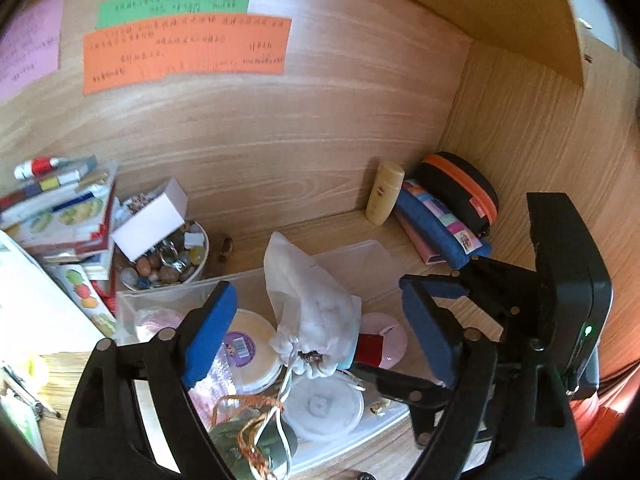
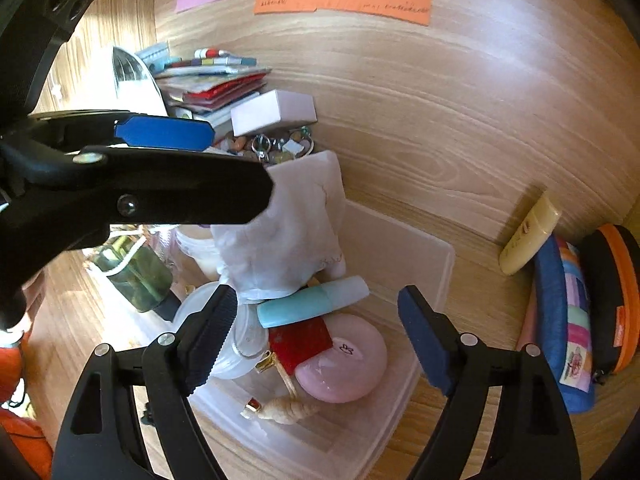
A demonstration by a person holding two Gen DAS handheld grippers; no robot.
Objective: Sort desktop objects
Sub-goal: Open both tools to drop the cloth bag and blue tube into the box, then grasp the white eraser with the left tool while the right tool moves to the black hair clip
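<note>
A clear plastic bin [image 2: 436, 264] on the wooden desk holds a white drawstring pouch [image 1: 308, 300], a teal tube [image 2: 312, 304], a pink round compact [image 2: 344, 360], a red item [image 2: 300, 340], a seashell [image 2: 288, 410], round white jars [image 1: 324, 406] and a green bottle [image 2: 136, 272]. My left gripper [image 1: 320, 320] is open, its blue pads standing on either side of the pouch without pressing it. It also shows from the side as the left gripper [image 2: 240, 164], above the pouch [image 2: 280, 232]. My right gripper [image 2: 320, 320] hangs open over the tube and compact.
A bowl of stones [image 1: 168, 268] with a white box [image 1: 152, 220] on it and a pile of books [image 1: 60, 208] sit left of the bin. A yellow bottle [image 1: 386, 194], a blue pencil case [image 1: 440, 224] and a black-orange case [image 1: 460, 188] fill the right corner.
</note>
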